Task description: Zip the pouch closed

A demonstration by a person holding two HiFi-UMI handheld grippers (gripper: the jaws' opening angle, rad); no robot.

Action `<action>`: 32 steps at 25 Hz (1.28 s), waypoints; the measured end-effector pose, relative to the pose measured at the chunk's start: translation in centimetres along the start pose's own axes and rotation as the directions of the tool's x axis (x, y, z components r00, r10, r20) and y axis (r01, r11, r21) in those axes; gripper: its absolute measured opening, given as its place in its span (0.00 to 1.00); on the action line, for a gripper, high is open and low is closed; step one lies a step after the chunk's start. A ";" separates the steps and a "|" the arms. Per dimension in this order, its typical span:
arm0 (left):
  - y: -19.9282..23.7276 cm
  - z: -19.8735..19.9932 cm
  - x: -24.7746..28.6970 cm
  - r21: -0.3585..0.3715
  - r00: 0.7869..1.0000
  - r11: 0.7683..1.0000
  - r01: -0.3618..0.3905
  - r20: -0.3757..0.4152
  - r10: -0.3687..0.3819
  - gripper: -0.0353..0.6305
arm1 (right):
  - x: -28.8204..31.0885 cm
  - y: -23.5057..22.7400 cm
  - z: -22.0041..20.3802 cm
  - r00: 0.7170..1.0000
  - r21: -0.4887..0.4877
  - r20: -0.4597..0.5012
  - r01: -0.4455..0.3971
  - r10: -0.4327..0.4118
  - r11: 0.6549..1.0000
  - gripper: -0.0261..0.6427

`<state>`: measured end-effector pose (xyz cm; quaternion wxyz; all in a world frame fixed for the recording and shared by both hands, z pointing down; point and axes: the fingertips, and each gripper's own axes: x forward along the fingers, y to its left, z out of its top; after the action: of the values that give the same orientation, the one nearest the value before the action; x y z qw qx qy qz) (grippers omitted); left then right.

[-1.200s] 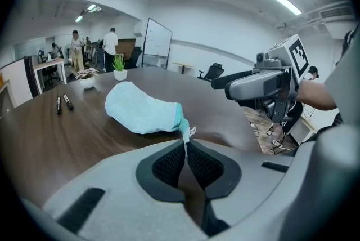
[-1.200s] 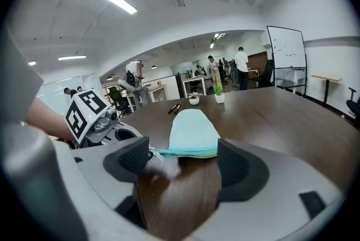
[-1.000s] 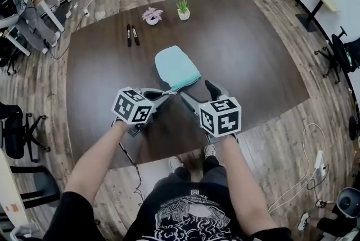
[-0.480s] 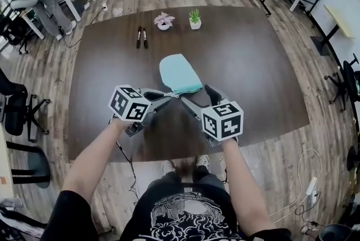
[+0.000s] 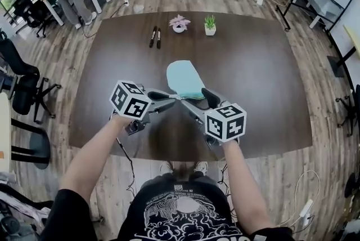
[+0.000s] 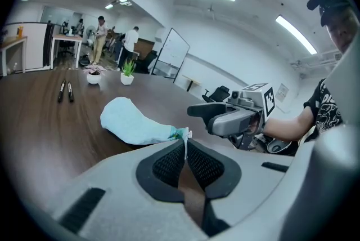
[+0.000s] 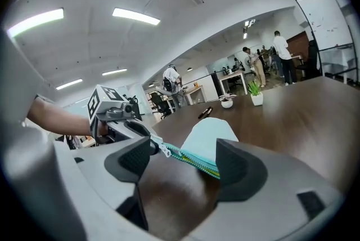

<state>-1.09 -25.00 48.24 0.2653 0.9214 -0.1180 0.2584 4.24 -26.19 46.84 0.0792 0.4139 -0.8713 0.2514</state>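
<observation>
A light teal pouch lies on the dark brown table, its zip end toward me. My left gripper is shut on the thin white zip pull at the pouch's near corner, which is slightly lifted. My right gripper stands open right next to it. In the right gripper view the zip edge runs across the gap between the right gripper's two pads, and no pad presses on it. The slider sits beside the left gripper's tip.
Two dark markers lie at the table's far left. Two small potted plants stand at the far edge. Chairs, desks and people are around the table, and cables run over the wooden floor.
My left gripper has risen a little with the zip pull, lifting the pouch's near corner. The right gripper has turned in place beside it. The head view has shifted.
</observation>
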 end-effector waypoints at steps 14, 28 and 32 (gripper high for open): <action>0.1 -0.2 -1.0 -0.076 1.000 0.997 -0.012 0.010 0.012 0.09 | 1.4 3.4 -1.3 0.945 0.109 0.069 -0.325 0.319 0.939 0.50; 0.3 -0.4 -1.3 -0.098 1.000 0.995 -0.023 0.010 0.024 0.09 | 2.0 4.2 -2.1 0.888 0.174 0.085 -0.460 0.452 0.871 0.38; 0.0 -0.6 -1.4 -0.100 1.000 0.995 -0.010 0.007 0.011 0.09 | 1.9 4.4 -2.1 0.869 0.192 0.109 -0.496 0.483 0.847 0.38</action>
<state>-2.49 -24.61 47.93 0.3094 0.9072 -0.1367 0.2503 -0.45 -24.07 47.68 -0.0572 0.1913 -0.9177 0.3435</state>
